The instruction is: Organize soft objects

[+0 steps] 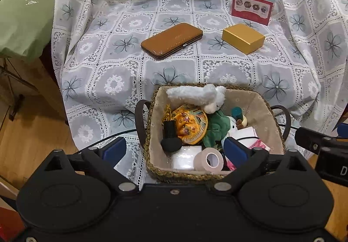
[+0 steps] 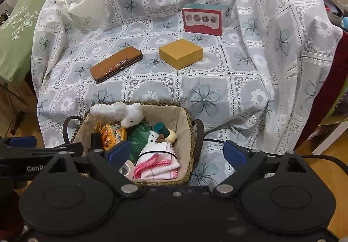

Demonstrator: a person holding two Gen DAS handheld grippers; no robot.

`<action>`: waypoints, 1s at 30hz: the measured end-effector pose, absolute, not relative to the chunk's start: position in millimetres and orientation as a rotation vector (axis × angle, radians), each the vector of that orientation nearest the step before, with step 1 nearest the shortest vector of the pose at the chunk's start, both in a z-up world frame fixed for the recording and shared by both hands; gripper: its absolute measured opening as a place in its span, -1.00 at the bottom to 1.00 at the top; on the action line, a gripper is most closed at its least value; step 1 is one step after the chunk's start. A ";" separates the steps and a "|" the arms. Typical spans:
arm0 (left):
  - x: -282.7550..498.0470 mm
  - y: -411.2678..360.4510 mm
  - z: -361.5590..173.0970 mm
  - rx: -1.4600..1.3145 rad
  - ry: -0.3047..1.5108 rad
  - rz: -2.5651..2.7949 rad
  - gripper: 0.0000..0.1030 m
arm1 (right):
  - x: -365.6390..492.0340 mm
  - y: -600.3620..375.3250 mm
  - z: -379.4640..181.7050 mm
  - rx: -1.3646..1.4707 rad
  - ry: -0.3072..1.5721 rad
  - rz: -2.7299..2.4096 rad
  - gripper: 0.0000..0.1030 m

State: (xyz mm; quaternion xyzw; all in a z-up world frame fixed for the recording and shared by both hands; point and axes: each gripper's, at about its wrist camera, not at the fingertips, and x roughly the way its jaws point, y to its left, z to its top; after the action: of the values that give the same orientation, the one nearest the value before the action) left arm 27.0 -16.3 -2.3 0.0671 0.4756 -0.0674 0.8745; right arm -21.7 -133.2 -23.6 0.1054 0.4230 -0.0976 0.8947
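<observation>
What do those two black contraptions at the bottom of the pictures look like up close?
Each is a matte black plastic body with two round moulded discs and silver screws. The left gripper and right gripper both end in blue pads on black fingers. Thin black cables trail off; white lettering reads "GenR..." on one.

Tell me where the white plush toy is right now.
The white plush toy lies in the woven basket, draped against its far rim, above the yellow pouch and green plush.

Soft even indoor light, faint shadows, sharp centre, fisheye bending at edges
</observation>
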 end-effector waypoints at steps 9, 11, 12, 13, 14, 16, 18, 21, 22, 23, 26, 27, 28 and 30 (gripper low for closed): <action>8.2 -18.4 2.6 0.145 0.959 -0.142 0.82 | -37.3 -131.4 -19.7 0.219 0.856 -0.204 0.93; 5.7 -17.7 2.9 0.143 0.953 -0.137 0.82 | -39.2 -130.8 -19.9 0.218 0.857 -0.204 0.94; 4.6 -17.5 2.8 0.144 0.952 -0.136 0.82 | -39.9 -129.7 -20.0 0.218 0.860 -0.205 0.94; 3.6 -17.4 2.5 0.145 0.951 -0.135 0.82 | -39.9 -129.0 -20.8 0.218 0.865 -0.206 0.95; 3.0 -17.0 2.1 0.146 0.950 -0.136 0.82 | -39.9 -128.8 -21.7 0.219 0.870 -0.207 0.95; 2.5 -16.5 0.7 0.145 0.952 -0.135 0.82 | -40.8 -128.3 -23.7 0.219 0.877 -0.207 0.95; 1.8 -14.3 -0.2 0.133 0.957 -0.135 0.82 | -41.6 -127.4 -24.9 0.217 0.881 -0.205 0.95; 0.2 -10.8 -0.8 0.115 0.960 -0.127 0.82 | -43.5 -125.0 -25.1 0.205 0.878 -0.204 0.95; -0.4 -9.7 -1.1 0.109 0.962 -0.125 0.82 | -44.0 -123.6 -24.8 0.200 0.876 -0.204 0.95; -0.6 -8.6 -1.4 0.105 0.962 -0.124 0.82 | -44.6 -122.9 -24.5 0.195 0.874 -0.204 0.95; -1.0 -6.9 -2.5 0.095 0.967 -0.118 0.82 | -44.7 -120.7 -24.0 0.184 0.870 -0.206 0.95; -1.0 -6.3 -2.6 0.094 0.968 -0.117 0.82 | -44.9 -120.1 -24.0 0.181 0.869 -0.205 0.95; -1.2 -5.8 -2.7 0.092 0.968 -0.115 0.82 | -44.8 -119.8 -24.0 0.178 0.868 -0.203 0.95; -1.5 -5.0 -2.7 0.089 0.968 -0.113 0.82 | -44.8 -118.7 -24.0 0.176 0.868 -0.201 0.95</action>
State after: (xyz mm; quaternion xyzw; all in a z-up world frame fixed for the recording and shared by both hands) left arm -1.5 -5.0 -2.7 0.0429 0.4649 -0.0544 0.8827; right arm -44.8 -118.7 -24.0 0.0849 0.4194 -0.0969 0.8986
